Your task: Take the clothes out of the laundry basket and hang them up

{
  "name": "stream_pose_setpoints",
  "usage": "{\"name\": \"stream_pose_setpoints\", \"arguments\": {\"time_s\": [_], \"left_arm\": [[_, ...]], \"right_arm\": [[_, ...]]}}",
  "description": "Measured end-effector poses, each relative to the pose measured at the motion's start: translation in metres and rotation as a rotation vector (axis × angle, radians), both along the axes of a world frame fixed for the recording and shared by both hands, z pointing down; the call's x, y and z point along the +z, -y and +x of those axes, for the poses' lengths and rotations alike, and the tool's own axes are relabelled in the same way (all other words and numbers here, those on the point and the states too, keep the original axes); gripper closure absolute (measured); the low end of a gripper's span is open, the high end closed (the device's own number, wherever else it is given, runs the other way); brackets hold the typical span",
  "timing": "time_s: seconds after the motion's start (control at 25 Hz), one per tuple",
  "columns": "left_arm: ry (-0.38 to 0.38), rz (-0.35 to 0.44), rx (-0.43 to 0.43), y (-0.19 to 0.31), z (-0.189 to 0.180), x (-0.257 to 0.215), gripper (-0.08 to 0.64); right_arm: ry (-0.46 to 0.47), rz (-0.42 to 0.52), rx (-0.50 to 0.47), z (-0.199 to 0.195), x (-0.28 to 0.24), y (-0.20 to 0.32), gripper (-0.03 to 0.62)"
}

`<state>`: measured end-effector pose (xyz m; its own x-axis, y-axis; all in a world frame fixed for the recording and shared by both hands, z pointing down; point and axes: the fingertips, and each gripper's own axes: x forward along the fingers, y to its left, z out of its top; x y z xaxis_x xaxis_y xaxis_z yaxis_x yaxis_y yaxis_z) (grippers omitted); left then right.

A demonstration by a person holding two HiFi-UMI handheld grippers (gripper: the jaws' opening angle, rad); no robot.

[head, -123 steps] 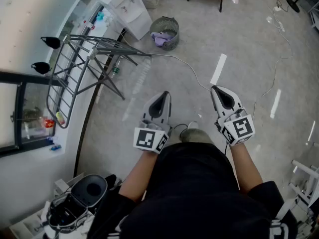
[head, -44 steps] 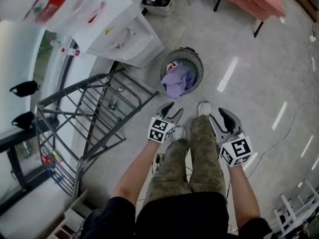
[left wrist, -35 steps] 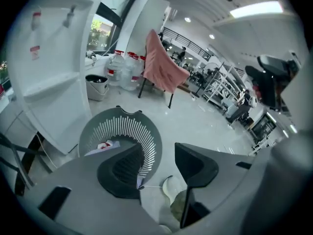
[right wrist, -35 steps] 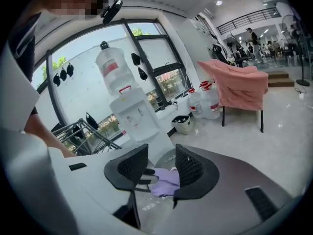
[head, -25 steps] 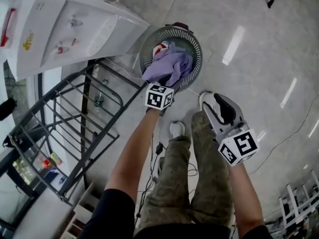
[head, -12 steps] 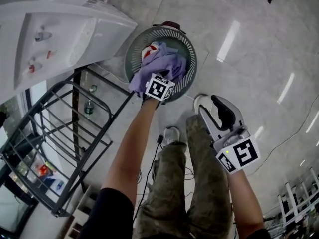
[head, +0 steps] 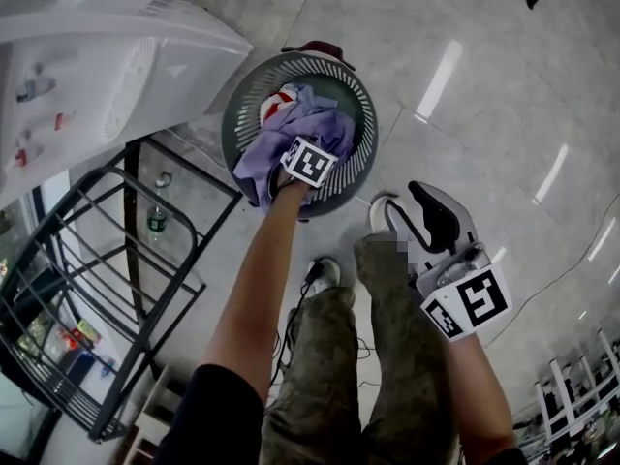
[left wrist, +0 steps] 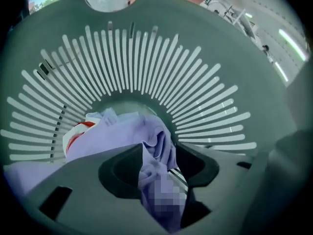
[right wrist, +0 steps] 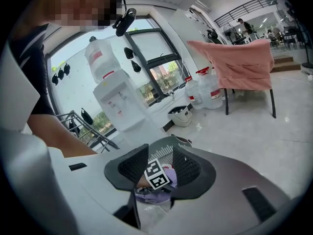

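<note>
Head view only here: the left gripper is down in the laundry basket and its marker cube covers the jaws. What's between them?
Observer: In its own view, the left gripper has its jaws apart around a fold of the purple garment.
Operator: And the right gripper?
Observer: Its view shows the right gripper open and empty, aimed at the laundry basket.
Operator: Anything draped elsewhere?
Observer: A pink cloth hangs over a dark-legged frame.

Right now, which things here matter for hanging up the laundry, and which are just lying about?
For the job:
basket
purple garment
red-and-white cloth
rack
left gripper, open around the garment

Lying about:
water dispenser
bottle
pink cloth
bin
</note>
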<state>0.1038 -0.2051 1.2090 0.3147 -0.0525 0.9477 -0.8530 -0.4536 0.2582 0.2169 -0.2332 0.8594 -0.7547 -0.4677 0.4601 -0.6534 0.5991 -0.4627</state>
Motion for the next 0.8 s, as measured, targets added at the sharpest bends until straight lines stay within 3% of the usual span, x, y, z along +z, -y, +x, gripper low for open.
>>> {"name": "stream_pose_setpoints", "arguments": {"time_s": [0.16, 0.28, 0.44, 0.56, 0.68, 0.8], "left_arm": [[0.09, -0.142, 0.006, -0.016, -0.007, 0.032, 0.351], [0.145, -0.168, 0.034, -0.024, -0.012, 0.046, 0.354], [0.196, -0.161, 0.111, -0.029, -0.019, 0.061, 0.393], [0.242, -0.157, 0.116, -0.026, -0.03, 0.063, 0.533], [0.241, -0.139, 0.101, -0.024, -0.035, 0.051, 0.546], [0.211, -0.069, 0.104, -0.018, -0.033, 0.02, 0.549]], "right_arm": [[-0.001, 0.009, 0.004, 0.008, 0.013, 0.009, 0.448], [-0.006, 0.005, 0.009, 0.015, 0.025, 0.01, 0.449], [-0.005, 0.009, -0.005, 0.016, 0.035, 0.011, 0.449], [-0.013, 0.026, -0.031, 0.019, 0.036, 0.013, 0.449], [-0.02, 0.026, -0.018, 0.03, 0.032, 0.015, 0.449], [-0.032, 0.004, -0.013, 0.042, 0.028, 0.007, 0.449]]}}
